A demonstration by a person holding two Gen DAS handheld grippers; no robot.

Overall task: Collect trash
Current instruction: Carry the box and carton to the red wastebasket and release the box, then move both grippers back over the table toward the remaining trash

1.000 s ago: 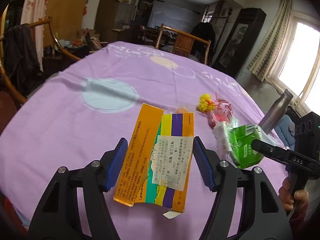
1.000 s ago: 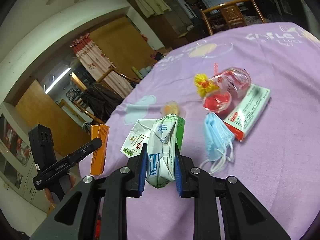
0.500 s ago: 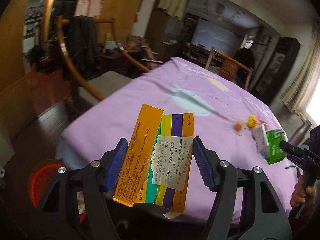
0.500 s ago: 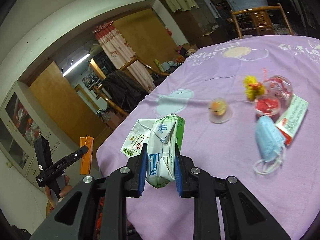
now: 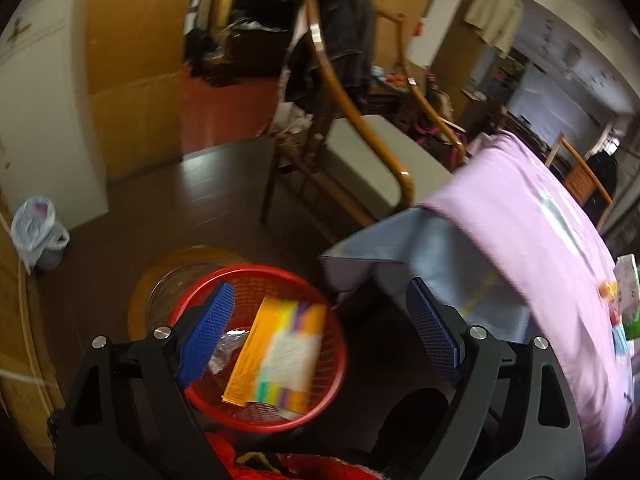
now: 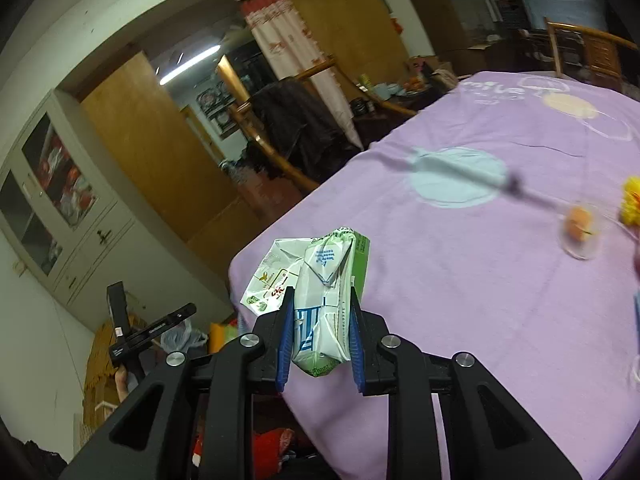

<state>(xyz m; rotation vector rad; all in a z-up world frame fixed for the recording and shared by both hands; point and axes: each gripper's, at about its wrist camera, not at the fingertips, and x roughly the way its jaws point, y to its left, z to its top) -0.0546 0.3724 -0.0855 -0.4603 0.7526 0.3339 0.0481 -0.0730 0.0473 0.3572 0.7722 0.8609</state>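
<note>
My left gripper (image 5: 320,328) hangs over a red mesh bin (image 5: 200,308) on the dark floor, its jaws opening. The orange and yellow medicine boxes (image 5: 276,356) are blurred, free of the pads, dropping into the bin. My right gripper (image 6: 320,336) is shut on a crushed green and white milk carton (image 6: 324,280), held above the near left corner of the purple tablecloth (image 6: 460,260). In the right wrist view the left gripper (image 6: 148,332) shows at lower left with a hand under it.
A wooden chair (image 5: 360,152) with a grey seat stands beside the table. A white plastic bag (image 5: 36,228) sits on the floor by a cabinet. A small cup with orange contents (image 6: 580,228) and a yellow item (image 6: 632,204) lie on the cloth.
The left gripper swung off the table down over the red bin and let go of the medicine boxes. The right gripper moved left along the table with the carton still gripped.
</note>
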